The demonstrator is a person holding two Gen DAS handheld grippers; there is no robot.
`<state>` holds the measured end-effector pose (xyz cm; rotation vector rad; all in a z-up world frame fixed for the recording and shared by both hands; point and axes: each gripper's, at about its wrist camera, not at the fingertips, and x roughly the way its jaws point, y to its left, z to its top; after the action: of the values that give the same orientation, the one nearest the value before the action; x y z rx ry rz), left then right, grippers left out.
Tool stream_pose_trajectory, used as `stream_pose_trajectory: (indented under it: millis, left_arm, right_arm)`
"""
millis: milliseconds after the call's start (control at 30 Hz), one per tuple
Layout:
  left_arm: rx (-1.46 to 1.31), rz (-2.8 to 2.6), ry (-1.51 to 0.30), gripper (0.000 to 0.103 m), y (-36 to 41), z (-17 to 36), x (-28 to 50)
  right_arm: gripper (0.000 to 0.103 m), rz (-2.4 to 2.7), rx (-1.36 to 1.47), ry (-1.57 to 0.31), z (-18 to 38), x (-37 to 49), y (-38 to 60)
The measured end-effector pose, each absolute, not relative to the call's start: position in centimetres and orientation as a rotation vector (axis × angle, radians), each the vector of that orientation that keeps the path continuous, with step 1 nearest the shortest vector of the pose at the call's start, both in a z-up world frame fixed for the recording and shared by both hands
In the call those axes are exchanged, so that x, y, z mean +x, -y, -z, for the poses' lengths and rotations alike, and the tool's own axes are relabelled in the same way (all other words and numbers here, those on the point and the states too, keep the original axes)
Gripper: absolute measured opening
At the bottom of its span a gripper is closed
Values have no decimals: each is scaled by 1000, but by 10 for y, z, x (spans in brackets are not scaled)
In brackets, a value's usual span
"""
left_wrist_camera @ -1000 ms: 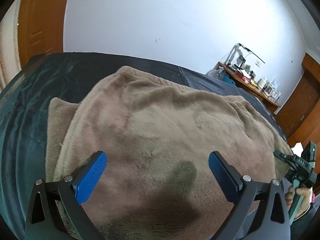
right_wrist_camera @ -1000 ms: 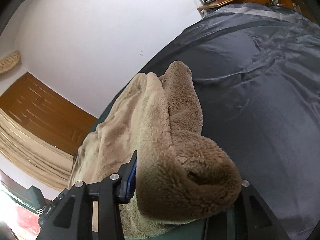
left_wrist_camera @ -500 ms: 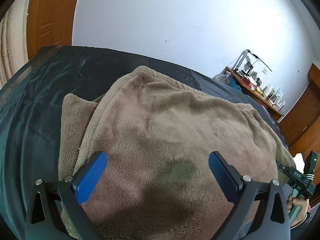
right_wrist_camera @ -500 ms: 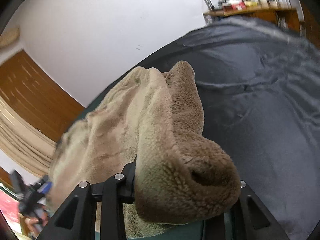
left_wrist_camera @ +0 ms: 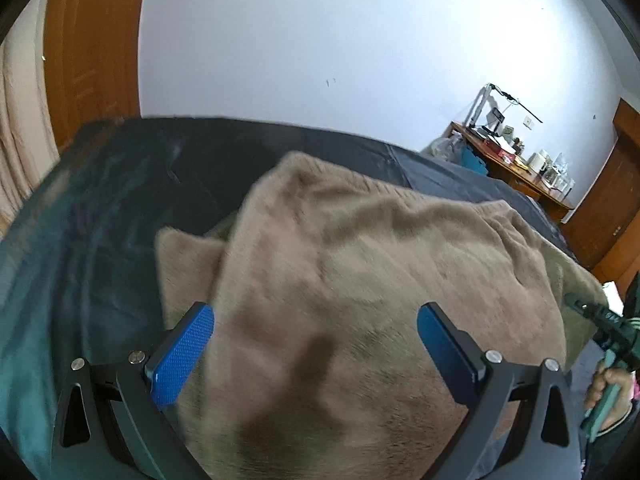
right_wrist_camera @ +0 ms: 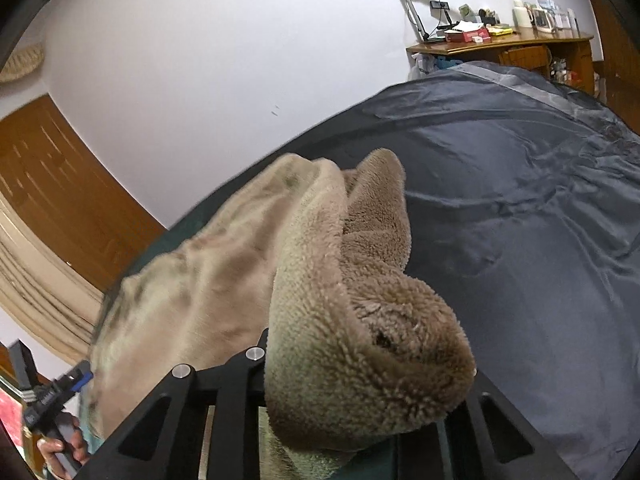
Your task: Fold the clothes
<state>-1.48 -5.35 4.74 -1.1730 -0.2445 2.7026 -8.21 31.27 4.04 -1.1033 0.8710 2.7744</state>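
Note:
A tan fleece garment (left_wrist_camera: 360, 264) lies spread on a bed with a dark cover (left_wrist_camera: 100, 216). My left gripper (left_wrist_camera: 316, 344) hovers open over its near part; both blue pads (left_wrist_camera: 182, 354) are bare, with only a shadow on the cloth between them. In the right wrist view a thick bunched fold of the same fleece garment (right_wrist_camera: 368, 344) fills my right gripper (right_wrist_camera: 368, 372). Its jaws are closing on the fold, the fingers (right_wrist_camera: 256, 356) press into the pile, and the pads are hidden by it. The fold is raised off the cover.
The bed's dark cover (right_wrist_camera: 520, 220) stretches right of the garment. A wooden desk (right_wrist_camera: 500, 46) with a lamp and small items stands by the white wall. A wooden door (left_wrist_camera: 92, 52) and curtain are on the left. A hand (left_wrist_camera: 604, 380) holds the right gripper's handle.
The right jaws have narrowed onto the fleece fold and lifted it a little while the gripper rolled. The left gripper has drawn back and up, staying open.

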Motion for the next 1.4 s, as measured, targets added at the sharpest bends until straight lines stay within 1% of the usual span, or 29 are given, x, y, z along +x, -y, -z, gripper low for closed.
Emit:
stream_pose_trajectory:
  millis: [167,433,633,867,967,1233,1300,1400]
  left_arm:
    - [-1173,-2704,276,102,72,-43,-20]
    - [-1240,-2644,391,102,95,-19,-20]
    - [-1221,-2639,534,102,115,-23,-14]
    - [-1224,-2718,725,102,151,-25,-12]
    - [-1224,-2724,798,102,161,-24,-12]
    - [-1219,-2711,894,102,175,-23,-7]
    - [-1223,-2693,929,102,178,-22,-6]
    - [-1226,-2671,973,102,184,-19,-7]
  right_arm:
    - [22,-2817,-1067,-964,-60,-88,-301]
    - [22,-2872,-1020,-1135,-84,-99,-281]
    - [22,-2953,-948,-1340,-102,-112,-260]
    - [22,-3065,-936,-1417,-123,-133,-213]
    - [22,-3148,-939,-1365,-134,-141,-183]
    - [22,-3334,-1067,-1025,-136,-151,-82]
    - [22,-3380,-1111,-927,-131,-152,-55]
    - [22,-3448,-1166,-683,-121,-151,-11]
